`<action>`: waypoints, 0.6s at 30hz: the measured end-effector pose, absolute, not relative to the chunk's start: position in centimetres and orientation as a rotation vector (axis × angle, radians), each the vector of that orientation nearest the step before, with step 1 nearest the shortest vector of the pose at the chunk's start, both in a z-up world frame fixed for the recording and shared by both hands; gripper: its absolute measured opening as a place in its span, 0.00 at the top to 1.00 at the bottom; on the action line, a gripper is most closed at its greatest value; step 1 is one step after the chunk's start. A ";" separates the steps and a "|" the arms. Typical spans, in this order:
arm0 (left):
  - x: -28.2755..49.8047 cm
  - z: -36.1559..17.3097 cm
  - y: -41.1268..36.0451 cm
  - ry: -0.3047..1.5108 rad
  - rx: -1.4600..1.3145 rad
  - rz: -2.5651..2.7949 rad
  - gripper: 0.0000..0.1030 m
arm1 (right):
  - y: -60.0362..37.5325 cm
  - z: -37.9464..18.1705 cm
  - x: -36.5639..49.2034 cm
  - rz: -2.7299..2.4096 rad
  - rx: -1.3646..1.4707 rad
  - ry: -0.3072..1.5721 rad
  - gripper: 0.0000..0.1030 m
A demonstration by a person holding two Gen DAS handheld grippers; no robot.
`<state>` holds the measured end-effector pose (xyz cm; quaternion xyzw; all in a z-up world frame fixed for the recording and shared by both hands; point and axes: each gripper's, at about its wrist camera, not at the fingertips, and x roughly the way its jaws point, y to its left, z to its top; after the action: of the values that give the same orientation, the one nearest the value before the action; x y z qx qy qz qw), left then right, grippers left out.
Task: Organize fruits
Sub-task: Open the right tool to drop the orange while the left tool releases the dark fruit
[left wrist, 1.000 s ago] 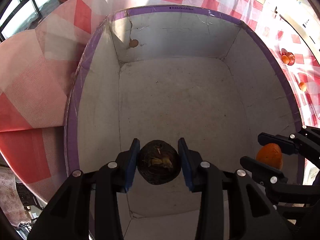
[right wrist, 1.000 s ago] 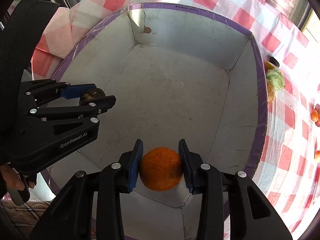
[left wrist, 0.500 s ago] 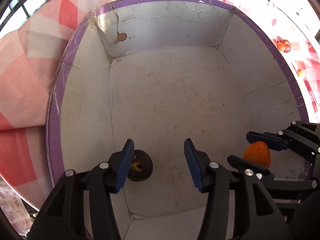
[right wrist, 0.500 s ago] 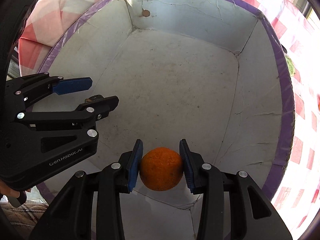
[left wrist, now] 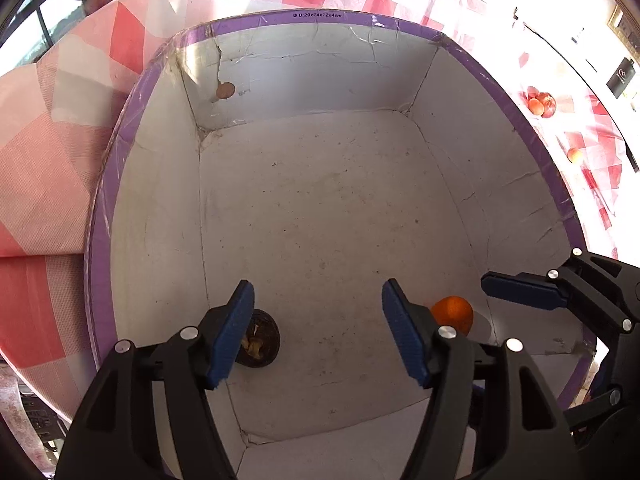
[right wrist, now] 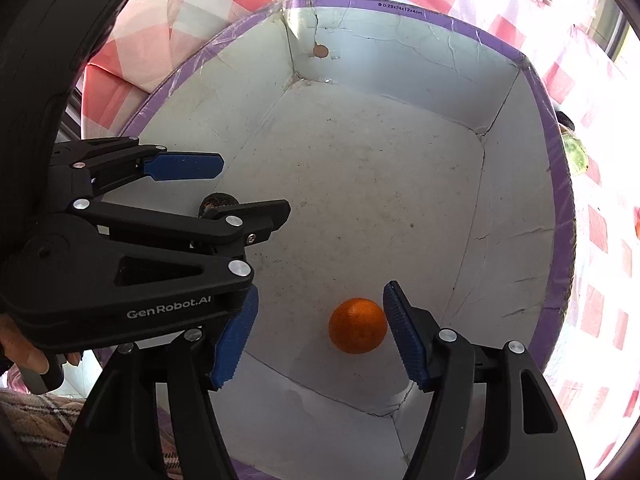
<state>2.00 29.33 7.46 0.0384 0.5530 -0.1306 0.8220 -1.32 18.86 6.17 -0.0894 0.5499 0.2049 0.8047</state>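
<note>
- Orange (right wrist: pixel 357 325): round, bright, dimpled skin w/ a small navel dimple on top. Sits on the floor of the box (left wrist: pixel 520 184), near the front right corner, b/w the right gripper's (right wrist: pixel 316 334) blue pads but touching neither as far as I can see; nearer the right-hand pad.
- Dark fruit (left wrist: pixel 259 338): blackish-brown, round, wrinkly, w/ a pale yellowish patch in the middle. Also on the box floor, front left, just beside the left gripper's (left wrist: pixel 318 330) left pad, partly hidden by it; can't tell if they touch.
- Left gripper jaws have just been opening and now stand well apart, nothing gripped; the dark fruit lies down by the left finger.
- Right gripper jaws have just been opening too, about as wide, the orange loose b/w them.
- Box: white inside, scuffed and cracked, purple tape round the rim, a small round brownish hole or spot high on the far wall. Small print on the far rim reads approx "D:29x24x12x4cm".
- "GenRobot.AI" in white on the side of the left gripper, seen from the right wrist view.
- Red-and-white check cloth (left wrist: pixel 132 40) under the box. More small reddish fruit (left wrist: pixel 542 105) on it off to the right, well apart from the box.
</note>
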 end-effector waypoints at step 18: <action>0.8 13.6 27.3 0.897 0.098 0.000 0.05 | 6.1 11.9 -6.0 0.328 0.193 0.859 0.28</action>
<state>0.76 27.33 13.62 0.0474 0.4336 0.0002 0.8998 -6.03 6.06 11.92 0.0929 0.4138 0.1580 0.8917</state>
